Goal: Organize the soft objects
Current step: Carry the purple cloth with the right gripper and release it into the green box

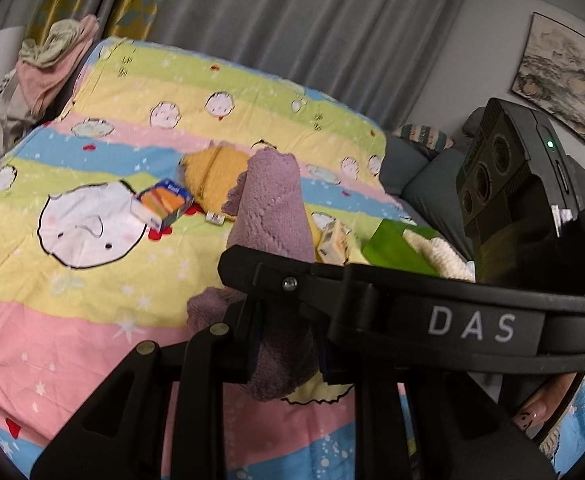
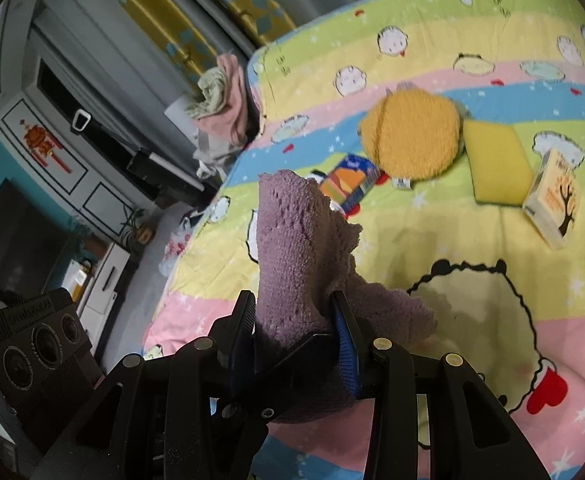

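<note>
A purple knit towel [image 1: 272, 208] hangs above the striped cartoon bedsheet [image 1: 92, 312], held by both grippers. My left gripper [image 1: 288, 344] is shut on its lower part. My right gripper [image 1: 260, 268] crosses in front from the right and clamps the same cloth higher up. In the right wrist view the towel [image 2: 292, 240] stands up between the blue pads, and the right gripper [image 2: 294, 312] is shut on it. A round yellow cushion [image 2: 412, 140] and a yellow sponge [image 2: 496, 164] lie on the bed beyond.
On the bed lie a small blue-and-orange box [image 2: 350, 186], a box with a tree picture [image 2: 552, 200], a green box [image 1: 400, 248] and a cream knit piece [image 1: 440, 252]. A clothes pile [image 1: 52, 60] sits at the far corner. A grey sofa [image 1: 424, 184] stands to the right.
</note>
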`<action>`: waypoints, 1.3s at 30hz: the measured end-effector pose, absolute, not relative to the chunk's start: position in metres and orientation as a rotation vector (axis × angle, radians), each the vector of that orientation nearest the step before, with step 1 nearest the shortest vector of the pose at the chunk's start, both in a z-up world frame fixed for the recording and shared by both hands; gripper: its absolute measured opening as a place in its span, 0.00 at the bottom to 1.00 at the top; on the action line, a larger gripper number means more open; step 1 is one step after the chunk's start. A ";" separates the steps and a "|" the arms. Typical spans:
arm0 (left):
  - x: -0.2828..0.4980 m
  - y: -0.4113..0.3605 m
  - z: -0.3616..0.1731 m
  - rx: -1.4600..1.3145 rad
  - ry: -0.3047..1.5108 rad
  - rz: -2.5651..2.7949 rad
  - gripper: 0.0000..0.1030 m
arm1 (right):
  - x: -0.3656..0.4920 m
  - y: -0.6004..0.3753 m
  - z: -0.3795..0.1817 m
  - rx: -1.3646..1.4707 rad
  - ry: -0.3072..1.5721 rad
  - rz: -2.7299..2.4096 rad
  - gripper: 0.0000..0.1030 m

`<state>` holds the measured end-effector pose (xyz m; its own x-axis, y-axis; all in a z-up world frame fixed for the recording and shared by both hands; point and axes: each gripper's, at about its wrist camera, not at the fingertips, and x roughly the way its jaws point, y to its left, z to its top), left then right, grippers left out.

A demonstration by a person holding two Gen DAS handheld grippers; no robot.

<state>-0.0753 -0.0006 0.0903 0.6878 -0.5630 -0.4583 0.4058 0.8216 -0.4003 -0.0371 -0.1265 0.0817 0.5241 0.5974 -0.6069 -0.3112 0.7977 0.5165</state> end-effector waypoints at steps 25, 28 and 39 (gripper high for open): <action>-0.079 -0.129 0.166 -0.110 0.448 -0.776 0.18 | -0.081 -0.231 0.160 0.448 0.577 0.451 0.40; -0.072 -0.165 0.170 -0.065 0.463 -0.823 0.18 | -0.083 -0.264 0.165 0.489 0.553 0.413 0.40; -0.035 -0.276 0.163 0.066 0.565 -0.988 0.18 | -0.084 -0.377 0.157 0.638 0.490 0.224 0.40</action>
<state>-0.0353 -0.2762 0.1631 0.4195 -0.7707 -0.4796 0.8040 0.5607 -0.1977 -0.0835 -0.3768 0.1571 0.8629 0.3467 -0.3676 -0.0519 0.7844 0.6180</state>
